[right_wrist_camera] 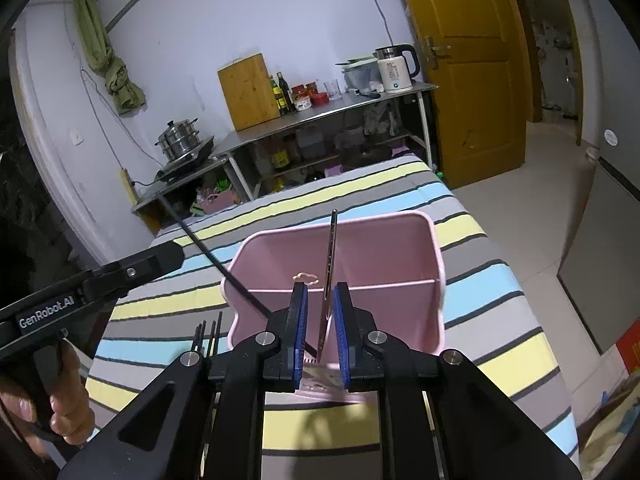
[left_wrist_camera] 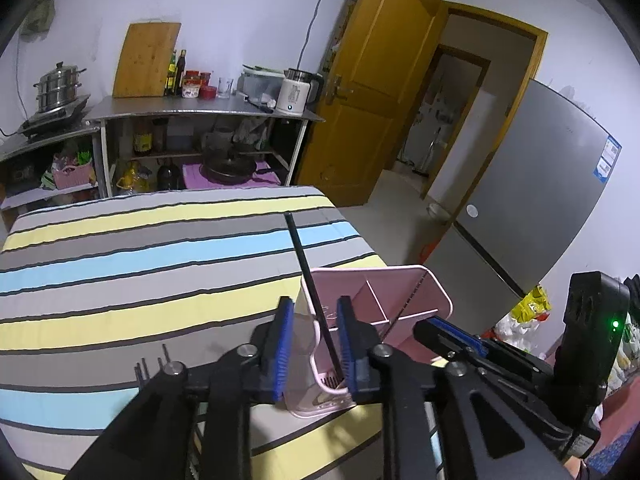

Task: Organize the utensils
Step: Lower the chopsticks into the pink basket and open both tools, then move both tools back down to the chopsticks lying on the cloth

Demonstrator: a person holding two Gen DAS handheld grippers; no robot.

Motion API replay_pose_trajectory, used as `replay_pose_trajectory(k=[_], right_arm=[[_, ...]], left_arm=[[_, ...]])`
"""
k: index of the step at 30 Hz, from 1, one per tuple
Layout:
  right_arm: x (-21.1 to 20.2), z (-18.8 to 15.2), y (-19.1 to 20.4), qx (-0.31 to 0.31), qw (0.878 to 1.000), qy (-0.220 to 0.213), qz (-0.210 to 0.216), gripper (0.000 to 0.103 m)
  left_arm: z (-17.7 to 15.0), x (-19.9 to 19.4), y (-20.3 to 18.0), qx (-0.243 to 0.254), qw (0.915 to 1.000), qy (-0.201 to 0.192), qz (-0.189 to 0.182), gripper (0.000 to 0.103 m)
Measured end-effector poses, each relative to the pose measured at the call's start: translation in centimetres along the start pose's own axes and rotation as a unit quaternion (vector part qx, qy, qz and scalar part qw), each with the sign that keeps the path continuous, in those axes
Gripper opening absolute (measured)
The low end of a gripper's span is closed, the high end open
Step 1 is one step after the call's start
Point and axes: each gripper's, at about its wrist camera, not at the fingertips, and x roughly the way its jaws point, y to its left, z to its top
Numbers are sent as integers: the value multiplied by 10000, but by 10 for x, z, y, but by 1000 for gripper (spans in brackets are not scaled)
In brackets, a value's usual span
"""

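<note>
The left gripper (left_wrist_camera: 314,344) is standing over the near end of the pink utensil holder (left_wrist_camera: 404,300), its jaws parted with a gap showing on both sides of the black chopstick (left_wrist_camera: 308,276), which is leaning between them with its lower tip down in the near compartment; the stick appears released so that the holder can carry it. The right gripper (right_wrist_camera: 320,332) is positioned over the same end of the holder, its jaws bracketing a flat metal utensil (right_wrist_camera: 330,264) that is standing nearly upright with its lower end near the holder's floor; whether the pads are pressing it or have let go cannot be told. A divider is splitting the holder into compartments, and the far one is showing nothing inside. The holder is sitting near the right edge of the striped bed (left_wrist_camera: 120,280), toward its near corner. Several more dark sticks (right_wrist_camera: 208,336) are poking up just left of the holder, probably awaiting sorting. A hand (right_wrist_camera: 60,408) is gripping the left tool's handle.
</note>
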Motion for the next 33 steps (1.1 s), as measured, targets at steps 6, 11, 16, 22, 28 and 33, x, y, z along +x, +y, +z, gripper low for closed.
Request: replay_pose_trajectory(k=[6,11,16,22,28,33], right_arm=[[-28,-11,6,-36,9998,-180,47,14],[-47,-27,19,-195,9994,-235,183,14],[-59,-45,36,-413,9984,-209,337,14],[-63,-64,51,-621,9971,-100,440,14],[-55,-84,62,-749,9956,154,548,14],[-41,-101,69,-836,9939,399,595,14]], left_arm=[[-19,-42,9,-3,9992,-351,186,36],[-38,-72,25,-107,9976,-504,473,43],[-66,-94,43,-334,9947,-541,807,43],[-98,-109,57,-399,9931,-538,962,43],[-125,-109,72,-516,9916,-437,1101,43],[-145,-93,85,-524,9908,-188,1234,43]])
